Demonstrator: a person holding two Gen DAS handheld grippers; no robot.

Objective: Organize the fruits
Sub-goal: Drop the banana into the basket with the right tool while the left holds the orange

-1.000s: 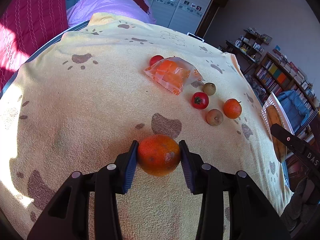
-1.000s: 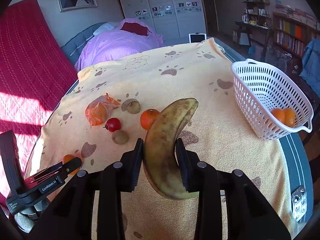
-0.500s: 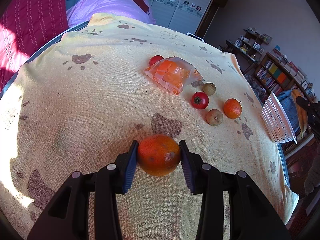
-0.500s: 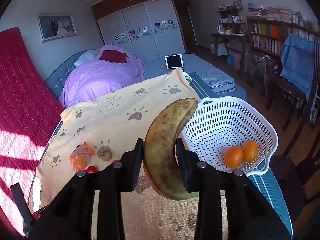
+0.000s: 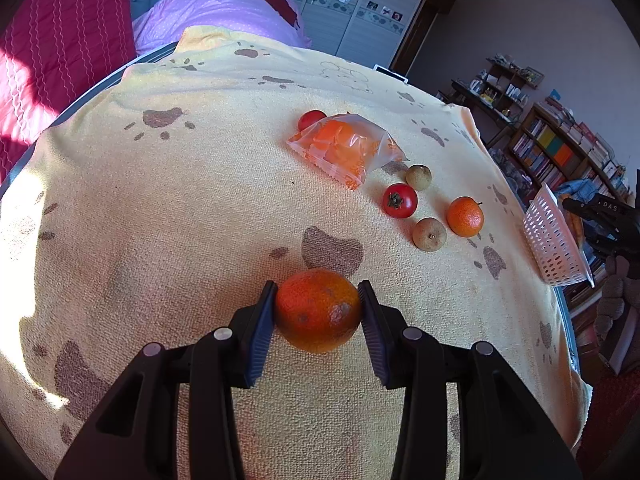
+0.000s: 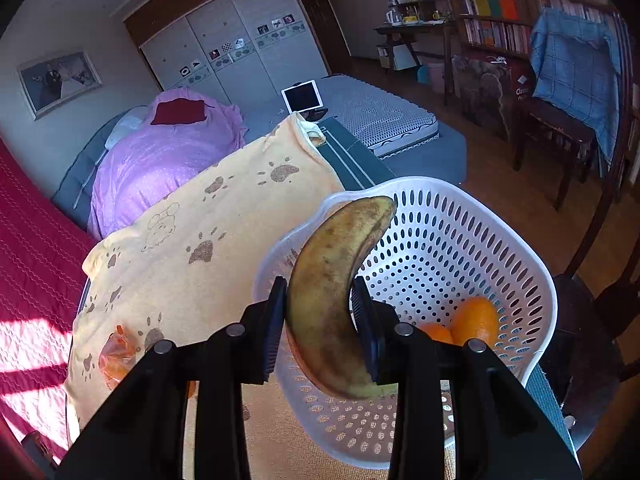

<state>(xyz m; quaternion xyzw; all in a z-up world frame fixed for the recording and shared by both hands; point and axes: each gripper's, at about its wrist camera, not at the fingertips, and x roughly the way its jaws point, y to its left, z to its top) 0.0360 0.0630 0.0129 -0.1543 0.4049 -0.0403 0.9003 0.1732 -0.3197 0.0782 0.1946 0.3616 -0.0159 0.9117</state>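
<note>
My left gripper (image 5: 318,316) is shut on a large orange (image 5: 318,310), held low over the paw-print blanket (image 5: 160,220). Further out lie a tomato (image 5: 399,200), a small orange (image 5: 465,216), two brown fruits (image 5: 429,233) (image 5: 419,177), a bag of orange fruit (image 5: 346,150) and a red fruit (image 5: 311,119) behind it. My right gripper (image 6: 320,322) is shut on a spotted banana (image 6: 336,280) and holds it above the white basket (image 6: 520,280), which holds two oranges (image 6: 474,320). The basket also shows in the left wrist view (image 5: 550,240) at the blanket's right edge.
The blanket covers a bed; a purple duvet (image 6: 168,160) lies at its far end and a red quilt (image 6: 28,280) to the left. A tablet (image 6: 303,95) leans behind. A chair with a blue cloth (image 6: 572,76) and bookshelves (image 5: 560,152) stand to the right.
My right gripper has carried the banana rightward from above the blanket to above the basket. My left gripper with the orange has stayed in place.
</note>
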